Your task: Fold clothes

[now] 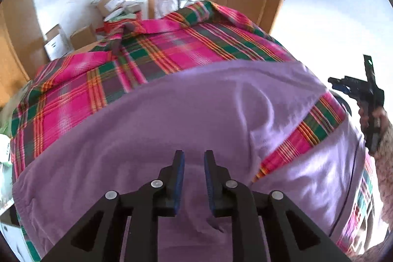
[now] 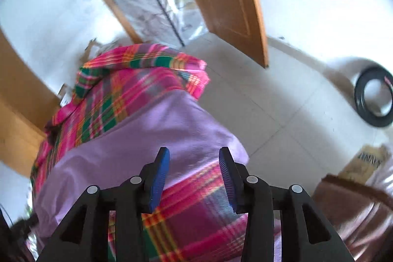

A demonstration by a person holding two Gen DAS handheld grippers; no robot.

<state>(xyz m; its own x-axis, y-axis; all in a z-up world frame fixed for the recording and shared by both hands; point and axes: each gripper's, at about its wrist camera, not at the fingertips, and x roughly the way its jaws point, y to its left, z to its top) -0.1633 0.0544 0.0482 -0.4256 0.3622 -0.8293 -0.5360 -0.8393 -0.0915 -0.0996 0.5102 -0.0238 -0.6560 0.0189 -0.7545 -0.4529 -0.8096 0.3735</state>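
Lying spread over the plaid sheet, the lilac garment waits flat for folding; left tool hovers slightly parted and empty, right tool wider, also empty.

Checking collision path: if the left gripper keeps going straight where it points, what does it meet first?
Most likely the lilac soft-cotton garment: the open left gripper points right at it, spread on the pink-and-green plaid cloth. Depth is unclear.
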